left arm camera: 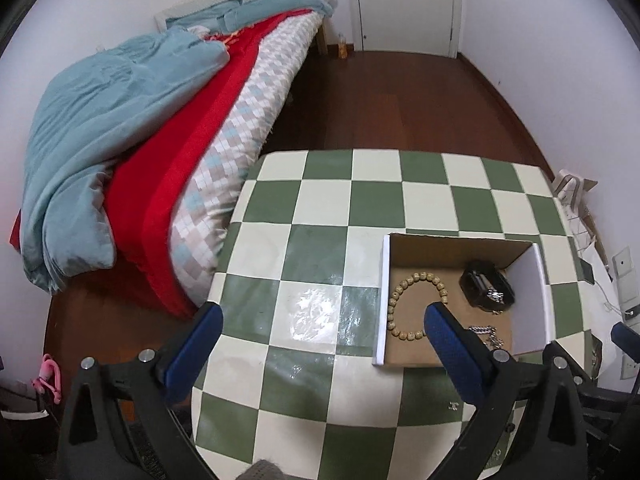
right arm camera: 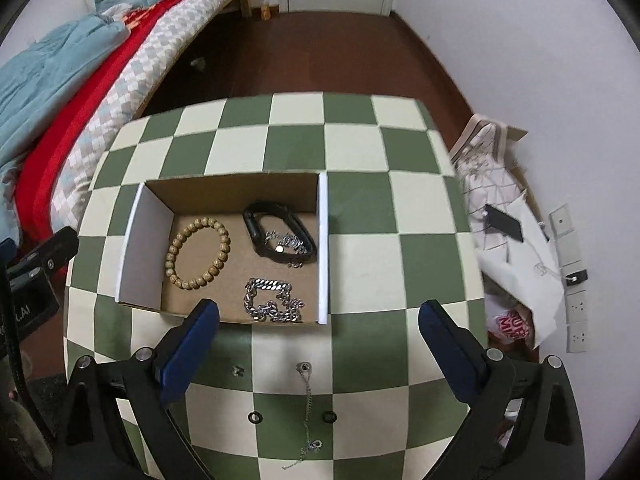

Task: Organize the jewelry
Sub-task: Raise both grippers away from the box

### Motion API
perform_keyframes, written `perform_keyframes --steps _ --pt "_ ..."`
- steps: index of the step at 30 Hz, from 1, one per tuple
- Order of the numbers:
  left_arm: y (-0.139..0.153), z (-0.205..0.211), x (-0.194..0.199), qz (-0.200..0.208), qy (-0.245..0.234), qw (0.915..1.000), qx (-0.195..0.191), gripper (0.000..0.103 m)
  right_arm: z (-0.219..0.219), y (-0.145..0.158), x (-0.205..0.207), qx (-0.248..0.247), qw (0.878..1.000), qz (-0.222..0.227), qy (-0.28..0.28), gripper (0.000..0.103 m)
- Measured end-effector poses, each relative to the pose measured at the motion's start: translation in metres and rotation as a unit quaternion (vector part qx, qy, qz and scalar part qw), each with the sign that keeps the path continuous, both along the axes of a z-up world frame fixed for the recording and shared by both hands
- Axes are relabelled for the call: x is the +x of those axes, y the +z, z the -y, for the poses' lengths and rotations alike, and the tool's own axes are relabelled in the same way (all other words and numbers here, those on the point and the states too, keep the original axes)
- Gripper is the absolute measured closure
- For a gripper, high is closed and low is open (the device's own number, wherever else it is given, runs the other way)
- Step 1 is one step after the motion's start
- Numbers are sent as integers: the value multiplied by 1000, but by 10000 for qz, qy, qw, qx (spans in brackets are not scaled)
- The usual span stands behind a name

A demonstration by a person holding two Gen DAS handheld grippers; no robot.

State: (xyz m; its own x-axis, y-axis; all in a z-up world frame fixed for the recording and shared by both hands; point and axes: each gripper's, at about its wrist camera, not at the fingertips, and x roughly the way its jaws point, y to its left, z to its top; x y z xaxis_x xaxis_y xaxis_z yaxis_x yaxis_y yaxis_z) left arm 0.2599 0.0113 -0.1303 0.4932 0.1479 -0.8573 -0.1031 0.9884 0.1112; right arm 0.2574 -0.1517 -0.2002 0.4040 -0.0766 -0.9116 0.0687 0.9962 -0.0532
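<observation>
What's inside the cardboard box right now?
In the box: a wooden bead bracelet, a black band with a thin silver chain on it, and a chunky silver chain. The floor under them is covered.

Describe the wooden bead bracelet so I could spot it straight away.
Start at the green-and-cream checkered table and find the shallow cardboard box on it. The bead bracelet lies flat in the box's left part in the right wrist view, by the white side wall. It is the only ring of round tan beads; its neighbours are a black band and a silver chain.
</observation>
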Motion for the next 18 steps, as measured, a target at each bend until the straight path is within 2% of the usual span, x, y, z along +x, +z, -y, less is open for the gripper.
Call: perform_keyframes --steps 13,18 --pt "63 -9 -66 716 -151 9973 14 0 -13 69 -65 9 9966 819 60 2" --pt "78 -12 -88 899 -225 9957 13 0 -17 94 -91 38 9939 1098 57 2"
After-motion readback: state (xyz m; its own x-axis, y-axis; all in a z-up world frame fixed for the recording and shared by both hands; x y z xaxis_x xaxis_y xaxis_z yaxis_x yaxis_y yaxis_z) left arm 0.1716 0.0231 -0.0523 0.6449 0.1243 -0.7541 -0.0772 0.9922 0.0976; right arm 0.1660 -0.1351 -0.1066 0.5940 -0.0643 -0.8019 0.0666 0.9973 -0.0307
